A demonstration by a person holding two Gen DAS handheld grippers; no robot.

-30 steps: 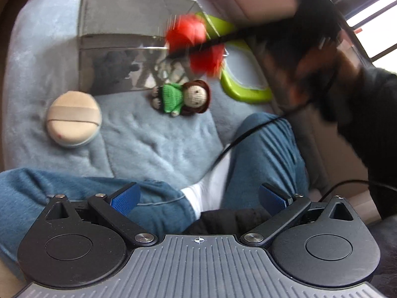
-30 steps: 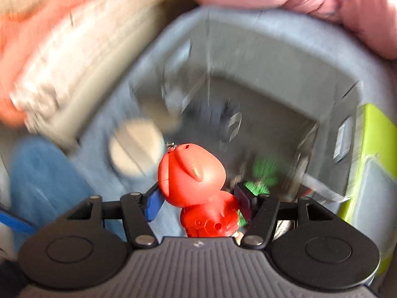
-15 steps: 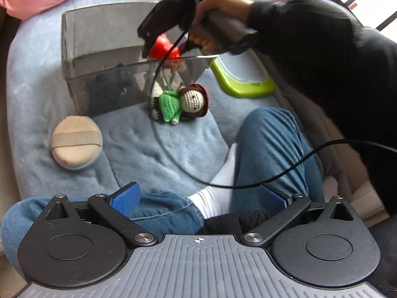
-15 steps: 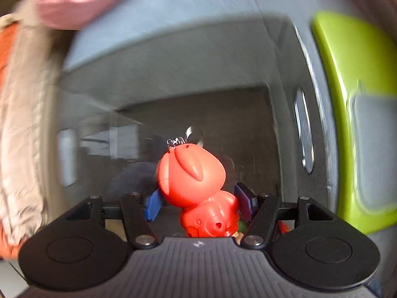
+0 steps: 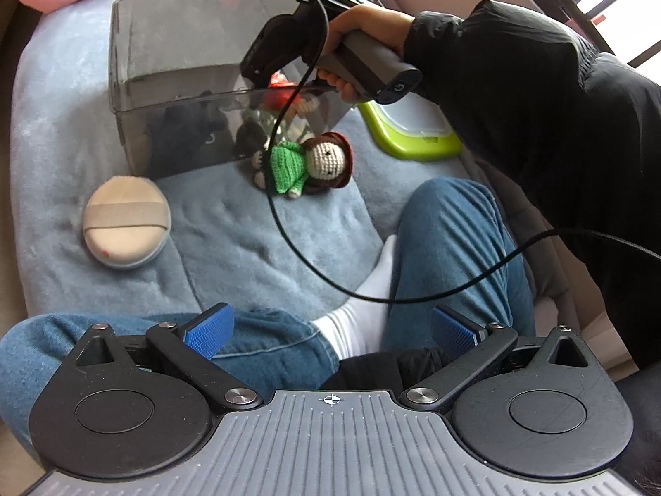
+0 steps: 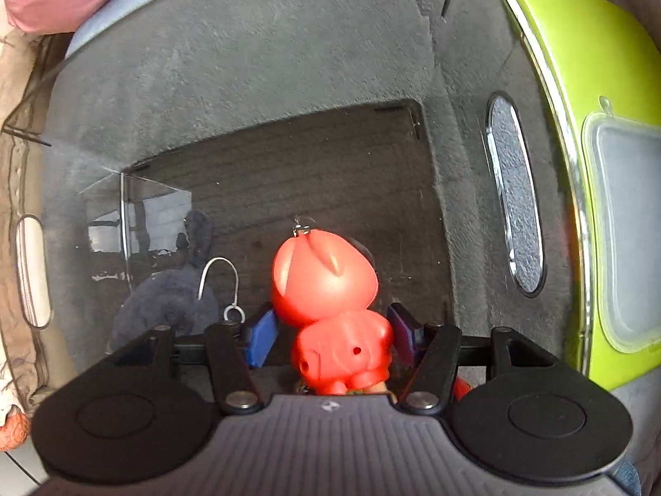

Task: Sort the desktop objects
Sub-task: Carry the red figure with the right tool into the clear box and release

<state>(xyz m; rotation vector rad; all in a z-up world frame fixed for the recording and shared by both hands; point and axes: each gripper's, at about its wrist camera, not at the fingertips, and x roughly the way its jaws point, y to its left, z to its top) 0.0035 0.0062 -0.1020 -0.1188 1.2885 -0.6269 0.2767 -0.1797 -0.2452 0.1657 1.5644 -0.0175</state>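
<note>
Red plastic figurine (image 6: 330, 301) down inside the smoky clear bin (image 5: 173, 41), between the right gripper (image 6: 330, 335) pads, whose jaws have just been closing on it. Left gripper (image 5: 330, 330) spread wide, empty, over jeans.

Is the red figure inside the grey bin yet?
Inside: the red figure sits below the grey bin's rim, between the right tool's fingers.

Box walls (image 6: 256, 62) close around claw (image 6: 330, 335)

No readable text, label, brand or number anywhere. Only sign: power symbol on butt of handle (image 5: 397, 87) behind my right claw.
</note>
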